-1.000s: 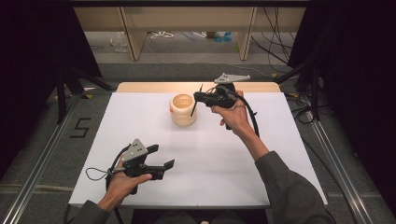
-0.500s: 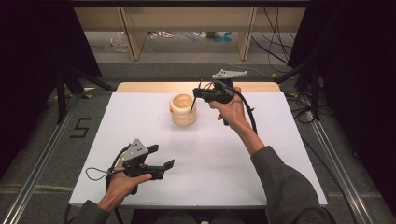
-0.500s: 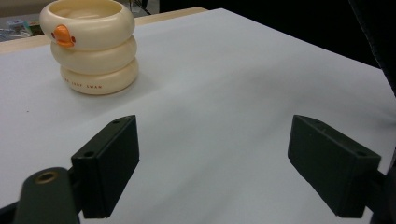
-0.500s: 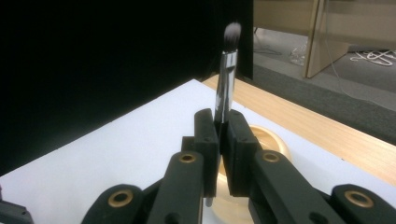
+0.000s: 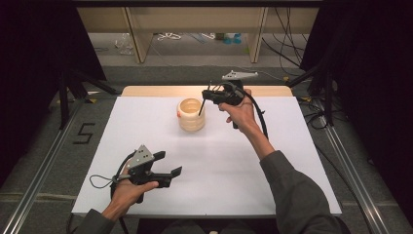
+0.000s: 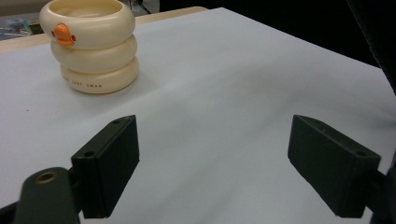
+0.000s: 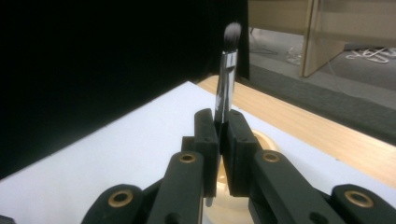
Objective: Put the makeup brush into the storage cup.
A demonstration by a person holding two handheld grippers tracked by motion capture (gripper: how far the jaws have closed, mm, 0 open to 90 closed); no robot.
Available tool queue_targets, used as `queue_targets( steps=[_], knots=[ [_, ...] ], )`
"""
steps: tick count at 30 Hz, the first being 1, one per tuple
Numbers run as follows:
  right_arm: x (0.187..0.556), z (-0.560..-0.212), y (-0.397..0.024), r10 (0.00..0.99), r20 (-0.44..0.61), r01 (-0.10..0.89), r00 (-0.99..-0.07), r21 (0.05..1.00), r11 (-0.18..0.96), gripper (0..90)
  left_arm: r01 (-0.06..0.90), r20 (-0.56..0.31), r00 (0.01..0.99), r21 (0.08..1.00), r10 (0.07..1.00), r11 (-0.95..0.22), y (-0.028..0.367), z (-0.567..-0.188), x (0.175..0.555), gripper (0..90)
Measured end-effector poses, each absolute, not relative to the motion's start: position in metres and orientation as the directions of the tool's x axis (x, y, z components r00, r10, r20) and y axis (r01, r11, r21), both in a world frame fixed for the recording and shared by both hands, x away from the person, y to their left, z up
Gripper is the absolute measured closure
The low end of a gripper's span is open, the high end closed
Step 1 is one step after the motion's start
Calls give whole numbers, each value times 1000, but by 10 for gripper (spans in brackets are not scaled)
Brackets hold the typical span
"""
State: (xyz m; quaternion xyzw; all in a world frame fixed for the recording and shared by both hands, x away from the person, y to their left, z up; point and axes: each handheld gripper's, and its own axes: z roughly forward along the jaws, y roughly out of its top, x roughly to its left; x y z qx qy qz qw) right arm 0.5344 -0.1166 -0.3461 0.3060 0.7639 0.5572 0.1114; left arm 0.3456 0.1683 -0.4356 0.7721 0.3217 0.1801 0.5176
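Note:
A cream cup shaped like stacked rings, with an orange beak on its side, stands at the back middle of the white sheet. My right gripper hovers just right of and above it, shut on a thin makeup brush. The brush tilts, and its lower end reaches the cup's mouth. In the right gripper view the bristle tip of the brush sticks up past the closed jaws, with the cup's rim below. My left gripper rests near the front left, open with nothing between its jaws.
The white sheet covers the table, with a wooden strip along the back edge. Cables lie on the floor at the right. Metal rails run along both sides, and a "5" mark is on the floor at the left.
My right gripper has edged slightly left with the brush, closer over the cup. The left gripper has stayed where it was.

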Motion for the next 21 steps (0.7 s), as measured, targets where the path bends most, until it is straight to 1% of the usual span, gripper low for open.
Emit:
queue_targets(
  steps=[1,3,4,5,7,9,12,14,15,16,17,18,19,20,21],
  knots=[
    [535,-344,-115,587,180,349,-789,918,187,857,309,-54,729,915,682,-258,168,-436,346,160],
    [537,-340,-113,588,168,334,-791,924,186,857,310,-56,728,916,683,-256,169,-435,345,160],
    [537,-338,-111,587,176,350,-791,916,198,857,294,-39,737,917,675,-268,169,-435,347,160],
    [539,-337,-110,593,154,335,-790,919,208,857,313,-58,725,915,686,-254,169,-435,345,160],
    [542,-335,-107,591,156,329,-792,924,197,857,320,-66,723,915,688,-248,168,-435,344,160],
    [546,-334,-105,595,155,330,-789,923,197,857,281,-29,747,919,665,-275,170,-435,348,160],
    [552,-333,-102,604,147,329,-783,923,202,857,319,-67,725,915,686,-247,168,-436,345,160],
    [554,-333,-100,611,151,337,-777,919,202,857,314,-63,727,916,684,-250,168,-436,345,161],
    [556,-333,-99,614,161,349,-773,916,199,857,295,-45,739,919,673,-263,169,-436,347,160],
    [558,-335,-99,616,152,340,-773,919,200,857,299,-46,736,917,675,-263,169,-435,347,161],
    [558,-336,-99,619,161,352,-769,914,200,857,322,-71,722,915,688,-244,168,-436,345,160],
    [560,-338,-99,624,146,344,-768,915,209,857,321,-70,724,915,686,-245,168,-436,345,161],
    [561,-340,-99,627,158,358,-763,911,206,857,319,-69,725,915,685,-246,168,-436,345,161],
    [562,-341,-98,625,157,353,-765,913,203,857,385,-152,689,905,709,-180,164,-437,340,160],
    [563,-342,-98,630,150,349,-762,914,205,857,385,-152,689,905,708,-180,164,-437,340,161]
  ],
)
